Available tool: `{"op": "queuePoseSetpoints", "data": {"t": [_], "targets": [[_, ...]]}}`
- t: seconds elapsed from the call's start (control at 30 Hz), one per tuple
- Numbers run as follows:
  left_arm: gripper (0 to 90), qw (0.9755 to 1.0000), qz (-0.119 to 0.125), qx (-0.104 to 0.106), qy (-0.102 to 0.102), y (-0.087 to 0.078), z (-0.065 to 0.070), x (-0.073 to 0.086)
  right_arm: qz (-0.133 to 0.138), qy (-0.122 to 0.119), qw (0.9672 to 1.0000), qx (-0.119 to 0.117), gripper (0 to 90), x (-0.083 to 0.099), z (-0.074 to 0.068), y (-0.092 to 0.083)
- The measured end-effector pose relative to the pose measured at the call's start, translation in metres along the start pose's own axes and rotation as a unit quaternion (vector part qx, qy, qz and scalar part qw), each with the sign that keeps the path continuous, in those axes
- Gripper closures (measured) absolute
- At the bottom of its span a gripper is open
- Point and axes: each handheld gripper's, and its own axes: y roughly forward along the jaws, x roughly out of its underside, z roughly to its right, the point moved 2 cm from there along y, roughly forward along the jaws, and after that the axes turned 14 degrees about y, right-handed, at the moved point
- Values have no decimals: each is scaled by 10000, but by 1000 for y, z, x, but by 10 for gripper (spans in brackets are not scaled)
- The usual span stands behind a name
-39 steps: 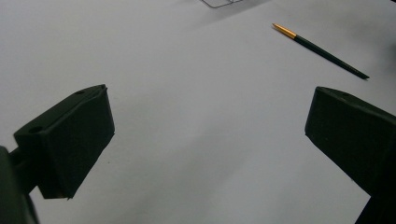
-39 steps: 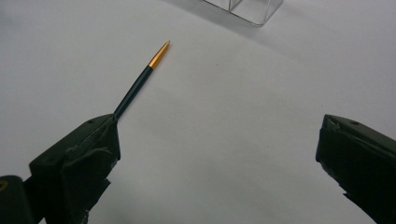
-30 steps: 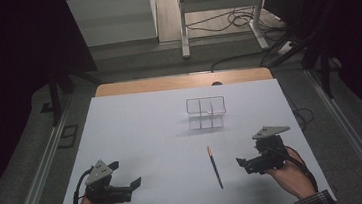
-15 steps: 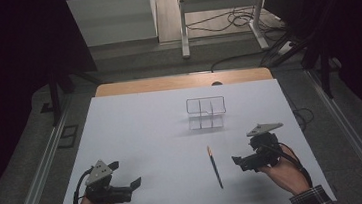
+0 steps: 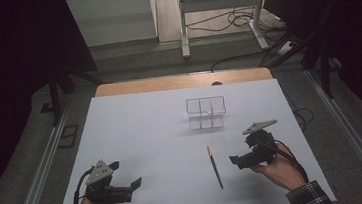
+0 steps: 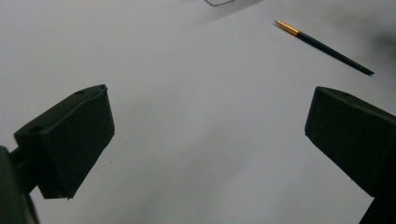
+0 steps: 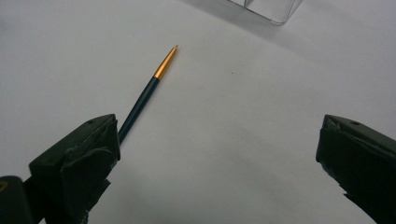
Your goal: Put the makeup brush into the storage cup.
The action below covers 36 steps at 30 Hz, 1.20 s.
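Note:
A slim black pen [image 5: 215, 166] with a gold tip lies flat on the white table top [image 5: 147, 135], gold end pointing away from me. My right gripper [image 5: 236, 160] hovers just right of the pen, jaws wide open and empty. In the right gripper view the pen [image 7: 144, 95] runs up from behind the left jaw. My left gripper [image 5: 133, 185] rests near the front left corner, open and empty, far from the pen. The pen [image 6: 323, 46] lies at the upper right of the left gripper view. A clear plastic box [image 5: 206, 112] with compartments stands beyond the pen.
The white sheet ends in a wooden strip [image 5: 182, 82] at the back. Metal rails [image 5: 40, 171] run along both sides of the table. Cables and a metal stand [image 5: 220, 8] sit on the floor beyond. A corner of the clear box [image 7: 266, 9] shows ahead of the right gripper.
The right gripper has moved left and slightly forward toward the pen. The left gripper and the pen have stayed put.

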Motion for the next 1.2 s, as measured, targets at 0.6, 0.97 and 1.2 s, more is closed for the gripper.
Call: {"op": "queuePoseSetpoints", "data": {"t": [0.6, 0.97, 1.2], "targets": [[17, 10000, -16, 21, 10, 1, 0, 0, -397, -118, 9991, 35, 140, -10, -13, 15], [18, 10000, -31, 33, 10, 1, 1, 0, -563, -203, 9982, 54, 145, -13, -20, 23], [18, 10000, -30, 40, 9, 1, 1, 0, -650, -244, 9975, 95, 165, -17, -25, 28]]}}
